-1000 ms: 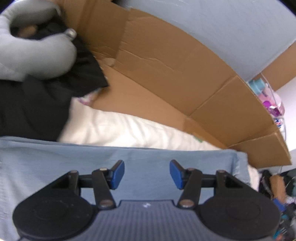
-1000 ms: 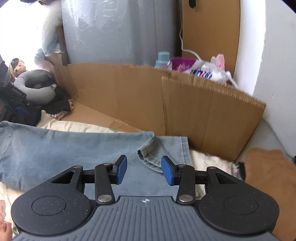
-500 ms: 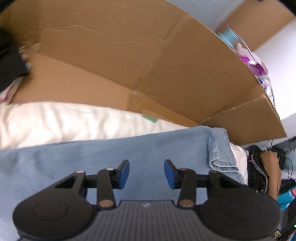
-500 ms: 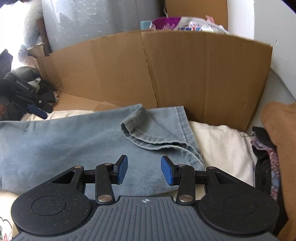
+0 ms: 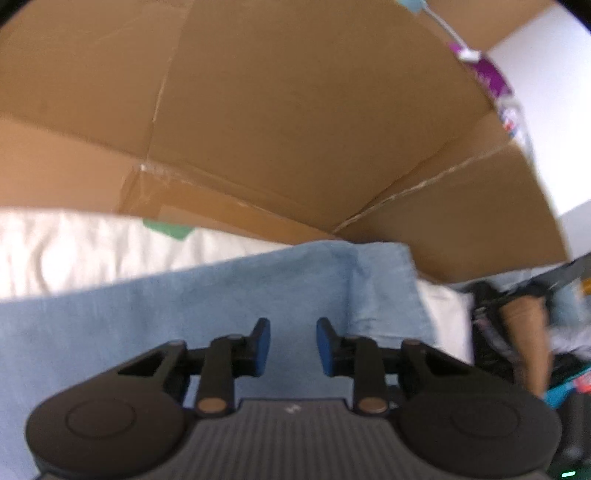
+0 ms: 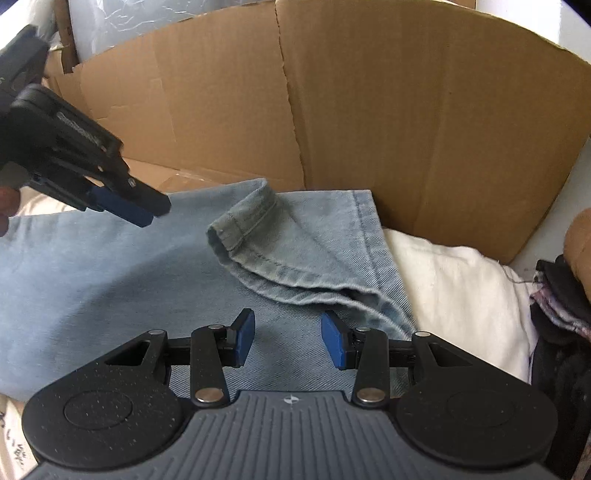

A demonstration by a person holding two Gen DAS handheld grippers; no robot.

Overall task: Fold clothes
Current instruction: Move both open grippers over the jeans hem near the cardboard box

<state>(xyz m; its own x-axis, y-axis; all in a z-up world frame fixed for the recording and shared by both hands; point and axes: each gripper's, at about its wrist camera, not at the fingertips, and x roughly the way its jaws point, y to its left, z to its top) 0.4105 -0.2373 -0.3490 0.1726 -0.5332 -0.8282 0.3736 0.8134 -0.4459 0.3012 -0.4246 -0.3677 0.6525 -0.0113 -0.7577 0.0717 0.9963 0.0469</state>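
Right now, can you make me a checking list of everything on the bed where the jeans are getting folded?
Surface: white bedding, wrinkled, under the clothes.
Job's things: light blue jeans spread flat; one leg hem is flipped back and puckered open.
Clutter: dark clothes and a brown garment heaped at the right edge.
Grippers: left gripper hovers over the jeans, jaws have just been closing, nothing between them; right gripper is open above the denim near the hem.
Cables: a thin white cord over the cardboard.
Surroundings: a cardboard wall stands behind the bed.
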